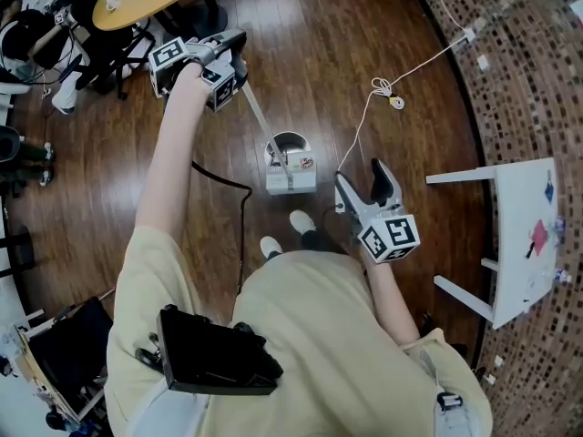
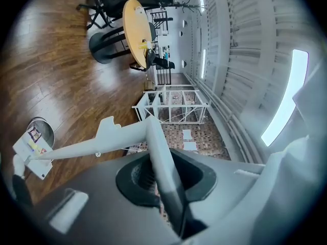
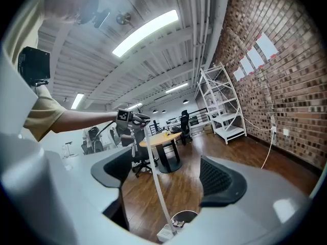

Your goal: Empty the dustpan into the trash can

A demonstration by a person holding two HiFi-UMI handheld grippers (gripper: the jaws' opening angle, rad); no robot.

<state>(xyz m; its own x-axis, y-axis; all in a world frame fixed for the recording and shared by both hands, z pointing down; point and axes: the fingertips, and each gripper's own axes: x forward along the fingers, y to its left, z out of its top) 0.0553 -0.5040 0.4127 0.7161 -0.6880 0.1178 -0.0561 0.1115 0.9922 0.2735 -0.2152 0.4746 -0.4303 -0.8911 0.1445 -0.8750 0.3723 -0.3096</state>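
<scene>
Head view: trash can (image 1: pixel 290 139) partly behind dustpan (image 1: pixel 297 182) in left claw (image 1: pixel 237 62)

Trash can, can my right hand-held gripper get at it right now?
Probably yes: the right hand-held gripper is open and empty, and nothing stands between it and the trash can; the dustpan lies at the can's near side.

**Left arm stretched out, right arm held close**

The left arm (image 1: pixel 168 162) reaches toward the upper left of the head view, and the left gripper (image 1: pixel 239 62) is clamped on a thin white handle (image 2: pixel 159 152). The right arm (image 1: pixel 390 289) bends near the torso at centre right. The right gripper (image 1: pixel 363 182) points up-frame, its jaws apart with nothing between them.
</scene>
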